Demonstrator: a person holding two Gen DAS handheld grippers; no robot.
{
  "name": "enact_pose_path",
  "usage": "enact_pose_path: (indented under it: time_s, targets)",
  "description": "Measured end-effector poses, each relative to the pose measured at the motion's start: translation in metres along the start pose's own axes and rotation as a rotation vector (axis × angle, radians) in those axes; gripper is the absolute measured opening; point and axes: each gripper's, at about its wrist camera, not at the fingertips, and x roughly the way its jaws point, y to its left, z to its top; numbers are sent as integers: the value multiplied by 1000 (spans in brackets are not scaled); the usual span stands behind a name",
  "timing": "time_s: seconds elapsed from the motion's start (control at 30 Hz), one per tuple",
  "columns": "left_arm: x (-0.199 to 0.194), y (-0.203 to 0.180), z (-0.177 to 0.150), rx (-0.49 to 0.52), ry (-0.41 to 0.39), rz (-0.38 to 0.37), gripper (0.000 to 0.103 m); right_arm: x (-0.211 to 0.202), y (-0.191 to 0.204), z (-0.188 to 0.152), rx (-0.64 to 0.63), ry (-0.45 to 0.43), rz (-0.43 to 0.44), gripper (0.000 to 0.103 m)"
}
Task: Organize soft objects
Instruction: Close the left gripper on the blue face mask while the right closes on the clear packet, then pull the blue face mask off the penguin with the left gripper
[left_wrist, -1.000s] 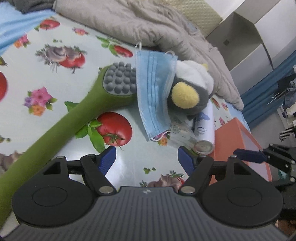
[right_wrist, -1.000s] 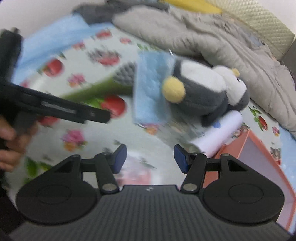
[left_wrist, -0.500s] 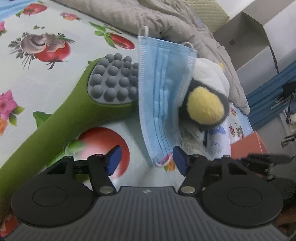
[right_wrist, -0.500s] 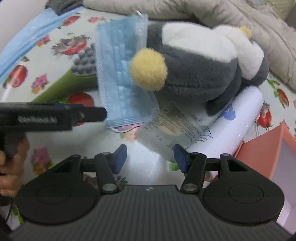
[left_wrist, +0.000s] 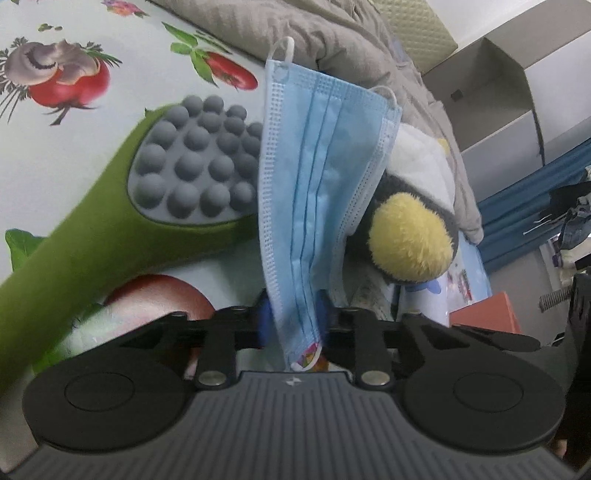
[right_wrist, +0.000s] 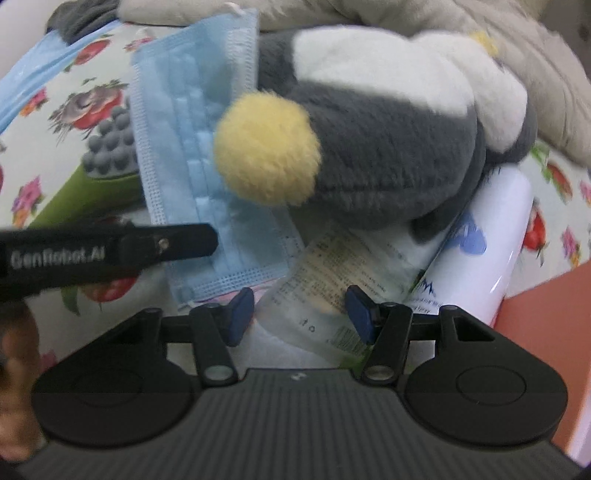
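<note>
Fruit and flower pictures cover the cloth (left_wrist: 74, 155) on the bed, and a grey blanket (left_wrist: 332, 40) is bunched up at the far side.

A blue face mask (left_wrist: 317, 177) lies in the middle of the cloth. Its far end leans on a stuffed penguin (right_wrist: 388, 140), and its near end hangs down between the blue tips of the left tongs (left_wrist: 291, 321). Those tongs are closing, and the tips sit tight against the mask on both sides.

The penguin is grey and white with a round yellow foot. It lies on its side, just beside the mask, and rests on a white bottle (right_wrist: 491, 236) and a clear plastic packet (right_wrist: 332, 280) with small print on it.

On the other side of the mask lies a green massager (left_wrist: 92, 236) with grey bumps on its head. The mask covers the edge of the bumps.

The right tongs (right_wrist: 299, 314) are about half open. They hang over the clear packet. Nothing is held in them.

An orange box (right_wrist: 554, 314) sits at the right edge, near the bottle. A hand (right_wrist: 14, 350) shows at the left edge of the right view.
</note>
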Motion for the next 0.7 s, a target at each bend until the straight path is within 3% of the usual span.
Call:
enact_pose_path:
  time_s: [0.1,0.23,0.4,0.5,0.7]
  targets:
    - [4,-4,-3,20,15,25,4,0,-1,1,17,3,-11,46]
    - [2,-13,-8,69,25,82,2,0,-11,3,53,4,-3,34]
    - [-9,-18,-11,58,19,71,1,-9,-14,1,89,-10,17,13]
    - [-23,-22,-15,61,5,59,1,-17,-9,-2,95,-15,26,7]
    - [-53,-24,-20,34,10,17,1,-45,4,-13,82,-60,40,6]
